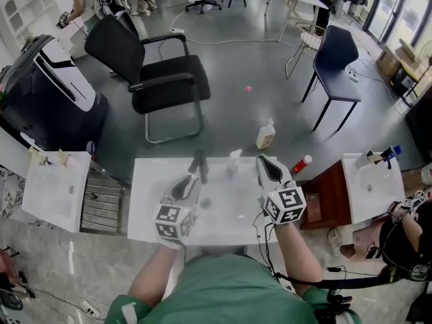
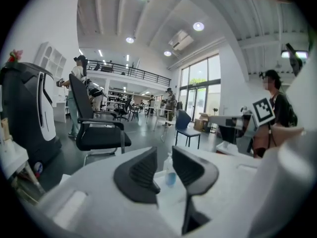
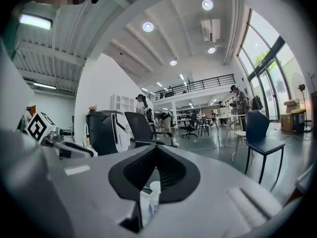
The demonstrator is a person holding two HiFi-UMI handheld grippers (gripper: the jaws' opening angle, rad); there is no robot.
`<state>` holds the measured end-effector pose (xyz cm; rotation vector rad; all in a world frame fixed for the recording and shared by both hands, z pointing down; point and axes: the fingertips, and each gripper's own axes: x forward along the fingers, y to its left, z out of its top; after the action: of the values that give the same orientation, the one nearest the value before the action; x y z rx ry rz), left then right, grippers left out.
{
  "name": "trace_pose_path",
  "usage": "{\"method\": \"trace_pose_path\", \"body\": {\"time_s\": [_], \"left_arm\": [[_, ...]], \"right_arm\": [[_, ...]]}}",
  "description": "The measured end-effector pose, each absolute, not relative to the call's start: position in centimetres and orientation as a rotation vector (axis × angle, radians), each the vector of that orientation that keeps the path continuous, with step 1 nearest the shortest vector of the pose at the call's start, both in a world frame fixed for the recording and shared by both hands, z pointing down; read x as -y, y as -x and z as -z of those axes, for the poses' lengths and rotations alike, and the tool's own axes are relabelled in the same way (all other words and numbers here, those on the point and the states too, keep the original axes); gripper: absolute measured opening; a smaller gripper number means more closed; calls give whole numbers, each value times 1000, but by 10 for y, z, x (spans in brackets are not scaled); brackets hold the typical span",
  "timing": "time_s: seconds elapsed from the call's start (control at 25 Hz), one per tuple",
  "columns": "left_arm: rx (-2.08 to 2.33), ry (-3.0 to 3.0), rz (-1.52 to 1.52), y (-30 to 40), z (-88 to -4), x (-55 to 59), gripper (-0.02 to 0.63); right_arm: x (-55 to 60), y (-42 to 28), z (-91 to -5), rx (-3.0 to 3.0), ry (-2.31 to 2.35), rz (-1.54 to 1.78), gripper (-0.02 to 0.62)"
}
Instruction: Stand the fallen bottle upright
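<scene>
A small clear bottle with blue in it stands upright near the back edge of the white sink top. My left gripper is open over the basin, and the bottle shows some way off through the gap of the left gripper, untouched. My right gripper hangs to the right of the bottle and is shut with nothing between its pads. In the right gripper view the bottle appears low, beneath the closed tips of the right gripper.
A dark faucet rises beside the bottle's left. Beyond the sink are a soap bottle on the floor, a red-capped bottle, a black chair and a blue chair. White basins flank the sink.
</scene>
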<state>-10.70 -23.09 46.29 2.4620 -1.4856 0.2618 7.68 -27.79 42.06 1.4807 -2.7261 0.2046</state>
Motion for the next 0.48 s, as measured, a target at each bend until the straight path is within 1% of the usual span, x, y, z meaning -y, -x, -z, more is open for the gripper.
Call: {"method": "trace_pose_path", "body": {"time_s": [0.24,0.48], "left_arm": [[1512,-2527,-183,106,-425,243,92],[1563,-2573,-139,112,-397,250,92]], "right_arm": [[266,-84,-388,2747,-1539,-92,2],[259,-93,-375,2745,-1560,-16,2]]}}
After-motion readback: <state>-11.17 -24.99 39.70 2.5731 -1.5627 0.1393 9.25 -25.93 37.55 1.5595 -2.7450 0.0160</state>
